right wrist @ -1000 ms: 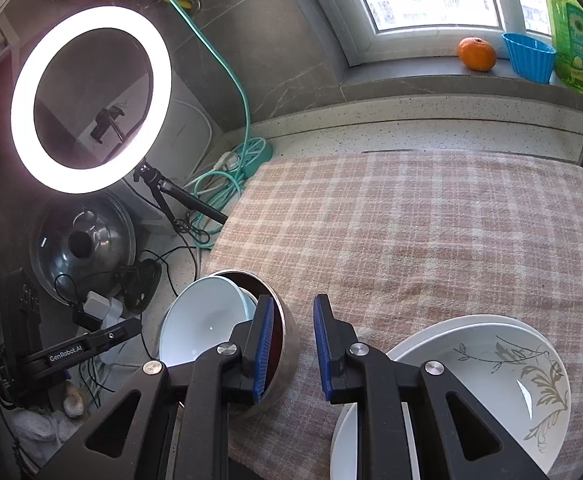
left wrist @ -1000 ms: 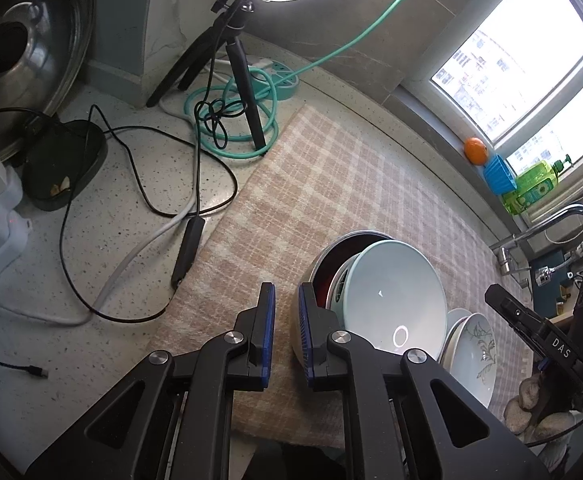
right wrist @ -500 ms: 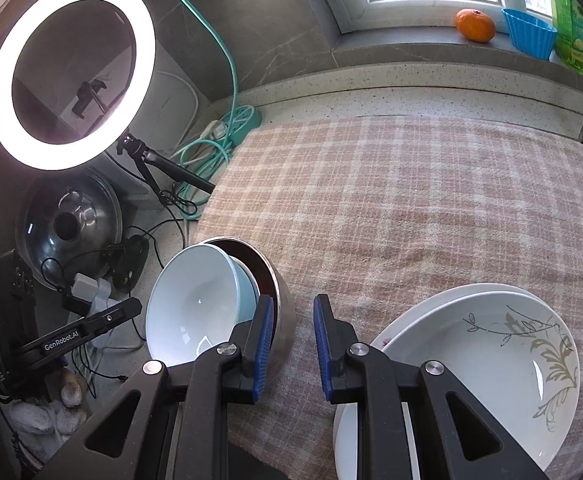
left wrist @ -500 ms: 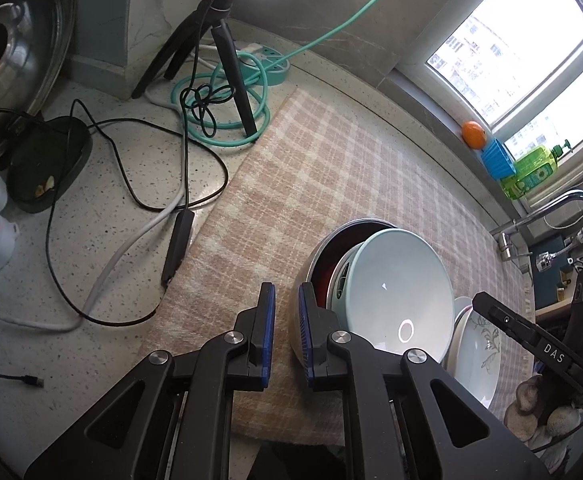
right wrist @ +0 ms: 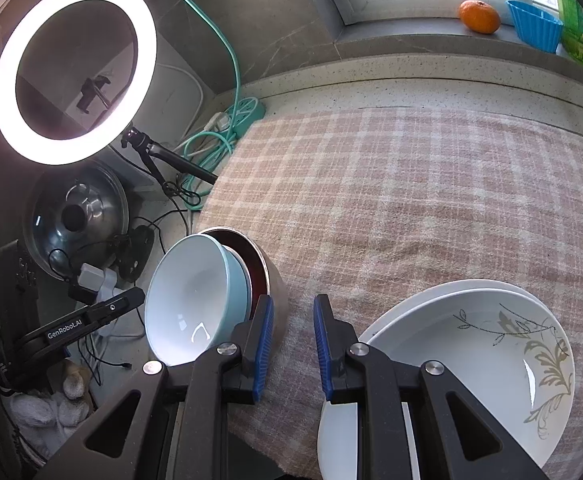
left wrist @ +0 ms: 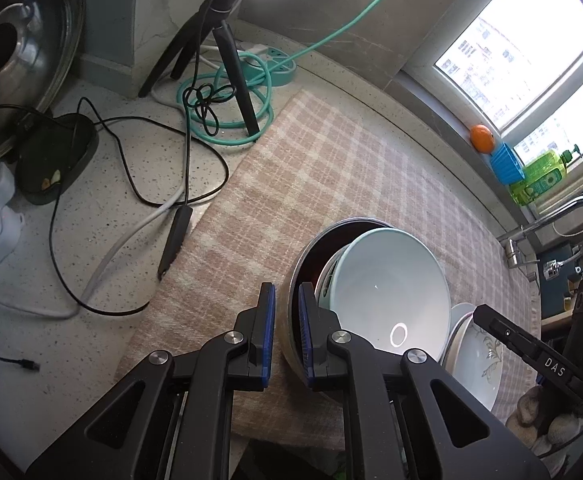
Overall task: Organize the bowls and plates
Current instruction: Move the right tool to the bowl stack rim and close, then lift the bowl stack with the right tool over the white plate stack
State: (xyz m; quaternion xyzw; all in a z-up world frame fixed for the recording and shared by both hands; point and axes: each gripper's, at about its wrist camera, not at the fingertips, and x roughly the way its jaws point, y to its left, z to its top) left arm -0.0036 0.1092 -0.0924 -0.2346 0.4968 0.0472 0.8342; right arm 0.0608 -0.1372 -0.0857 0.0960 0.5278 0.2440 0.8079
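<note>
A light blue bowl [left wrist: 391,296] leans tilted inside a steel bowl with a dark red inside [left wrist: 315,248], on a plaid cloth [left wrist: 331,168]. Right of them lie stacked white plates with a leaf pattern [right wrist: 491,344]. My left gripper [left wrist: 286,332] is narrowly open, its jaws on either side of the steel bowl's near rim. My right gripper [right wrist: 289,344] is open and empty, over the cloth between the steel bowl [right wrist: 271,276] and the plates. The blue bowl also shows in the right wrist view [right wrist: 195,300].
A ring light [right wrist: 73,68] on a tripod [left wrist: 227,60], a green cable coil [left wrist: 227,120], black wires and a pot lid [left wrist: 15,40] crowd the counter at left. An orange [right wrist: 479,16], a blue cup [right wrist: 535,26] and a green bottle stand on the windowsill. A tap [left wrist: 551,220] is at right.
My right gripper has opened wider. Both wrist views shifted slightly; the bowls and plates stay where they were.
</note>
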